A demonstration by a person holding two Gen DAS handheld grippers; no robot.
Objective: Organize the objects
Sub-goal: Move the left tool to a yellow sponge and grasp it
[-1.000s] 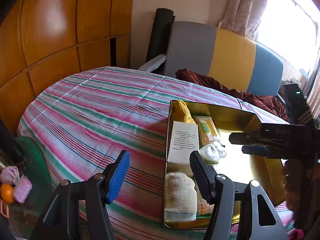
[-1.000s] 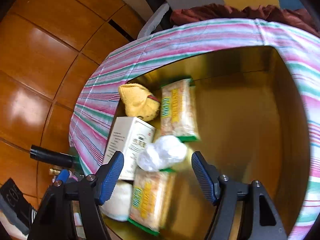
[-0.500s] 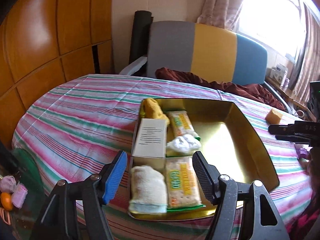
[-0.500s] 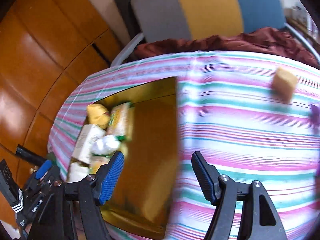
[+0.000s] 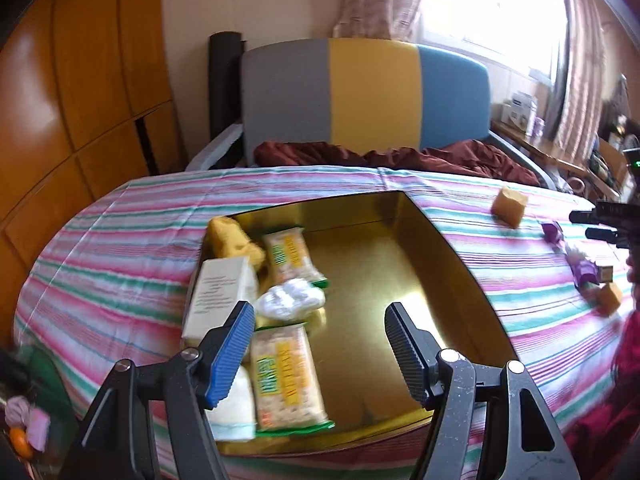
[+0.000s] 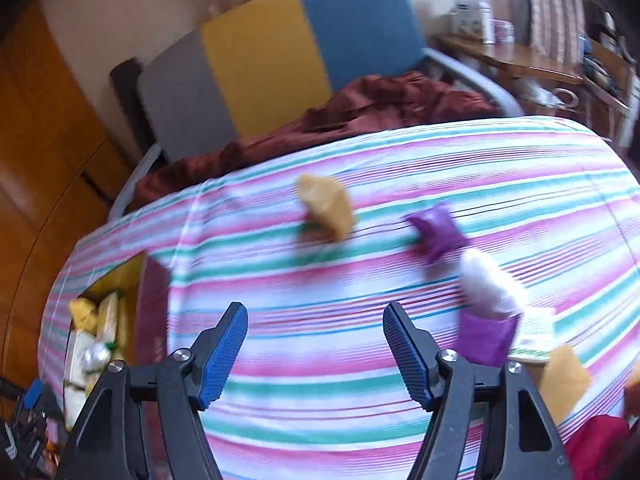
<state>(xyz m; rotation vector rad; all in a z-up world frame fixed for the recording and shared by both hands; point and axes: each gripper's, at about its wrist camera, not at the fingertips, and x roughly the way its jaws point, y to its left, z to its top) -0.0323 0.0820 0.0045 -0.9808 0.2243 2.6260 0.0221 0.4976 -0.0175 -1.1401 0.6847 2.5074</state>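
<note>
A gold tray sits on the striped tablecloth. In its left half lie two cracker packs, a white box, a yellow sponge, a white wad and a pale roll. My left gripper is open and empty over the tray's near edge. My right gripper is open and empty above bare cloth right of the tray. Ahead of it lie a tan sponge, purple wrapped pieces, a white wad and another tan block.
A grey, yellow and blue chair with a maroon cloth stands behind the table. Wooden panelling runs along the left. A cluttered shelf is at the far right. The right gripper shows in the left wrist view.
My right gripper has swung right, away from the tray to the loose items on the cloth. My left gripper has turned right so the tray sits centred under it. Both stayed open.
</note>
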